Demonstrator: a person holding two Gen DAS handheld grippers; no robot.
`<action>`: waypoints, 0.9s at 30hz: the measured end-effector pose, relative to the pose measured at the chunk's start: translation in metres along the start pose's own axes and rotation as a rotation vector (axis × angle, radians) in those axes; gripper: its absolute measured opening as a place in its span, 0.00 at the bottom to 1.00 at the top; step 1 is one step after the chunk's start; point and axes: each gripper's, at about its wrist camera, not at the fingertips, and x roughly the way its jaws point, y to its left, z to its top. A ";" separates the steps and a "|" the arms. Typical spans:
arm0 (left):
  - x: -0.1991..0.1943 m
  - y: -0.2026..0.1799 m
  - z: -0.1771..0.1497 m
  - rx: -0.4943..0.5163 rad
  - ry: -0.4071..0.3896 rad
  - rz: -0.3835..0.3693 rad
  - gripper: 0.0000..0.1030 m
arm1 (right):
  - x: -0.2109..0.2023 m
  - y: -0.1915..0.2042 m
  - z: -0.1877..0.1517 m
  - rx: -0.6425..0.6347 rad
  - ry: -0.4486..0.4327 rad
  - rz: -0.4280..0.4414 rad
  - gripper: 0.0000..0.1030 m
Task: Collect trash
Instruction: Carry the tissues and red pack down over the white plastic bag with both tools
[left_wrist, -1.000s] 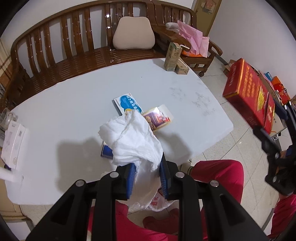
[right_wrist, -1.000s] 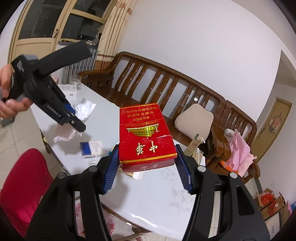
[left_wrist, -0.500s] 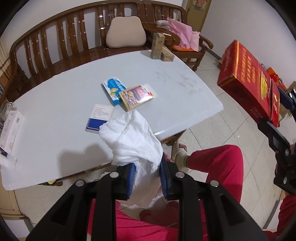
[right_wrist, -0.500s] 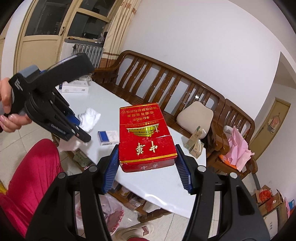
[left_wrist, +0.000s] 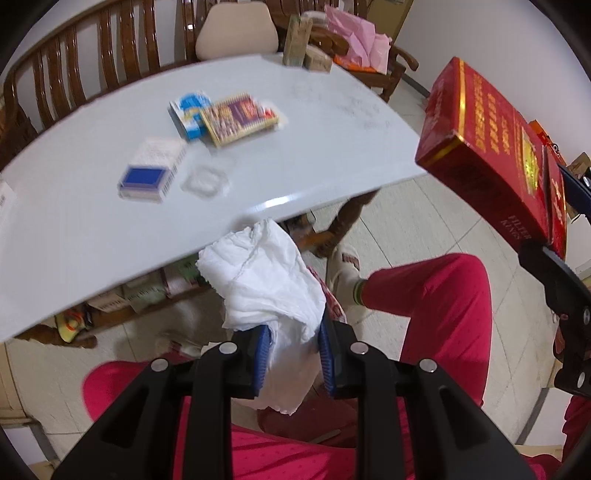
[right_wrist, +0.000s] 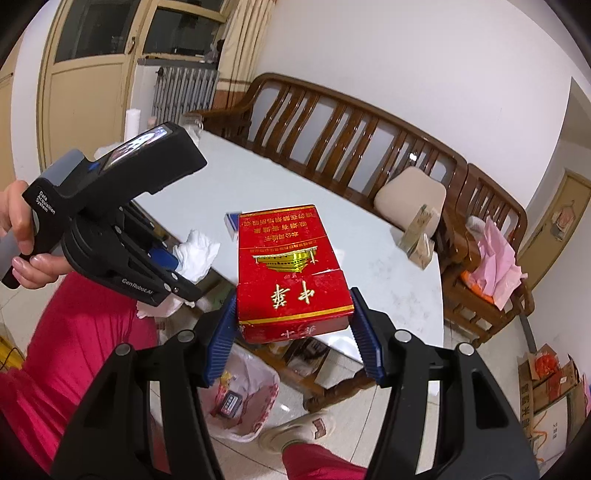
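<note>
- The left gripper (left_wrist: 291, 354), a black tool with 2 blue ribbed pads, is clamped on a crumpled white paper tissue (left_wrist: 266, 280); the tissue bulges out ahead of the pads and a loose tail hangs down behind them.
- The gripper points steeply down, off the near edge of the pale oval table (left_wrist: 295, 184), with the person's red trouser leg (left_wrist: 436, 291) and the tiled floor below it.
- Ahead of this gripper, on the table, lie a blue-and-white small box (left_wrist: 151, 173), a clear plastic wrapper (left_wrist: 205, 181) just right of it, and farther on a light-blue packet (left_wrist: 188, 114) touching a yellow-edged patterned booklet (left_wrist: 238, 118).
- The right gripper (right_wrist: 293, 332), also black with 2 blue pads, is clamped on a red cardboard cigarette carton with gold print (right_wrist: 288, 273); the pads press its 2 long sides and the carton juts forward past the fingertips.
- In the right wrist view, a white plastic trash bag (right_wrist: 243, 402) sits open on the floor below and slightly left of that gripper, with a small dark item inside.
- The person's hand (right_wrist: 22, 236) grips the left tool's handle at far left.
- Beyond the table stands a brown slatted wooden bench (right_wrist: 351, 136) with a beige cushion (right_wrist: 410, 195).
</note>
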 end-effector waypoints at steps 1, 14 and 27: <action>0.006 0.000 -0.004 -0.006 0.009 -0.005 0.23 | 0.003 0.003 -0.005 -0.001 0.012 0.002 0.55; 0.081 0.002 -0.034 -0.059 0.101 0.000 0.23 | 0.048 0.025 -0.058 0.045 0.131 0.033 0.55; 0.160 0.027 -0.040 -0.197 0.203 -0.062 0.23 | 0.106 0.039 -0.109 0.106 0.261 0.038 0.55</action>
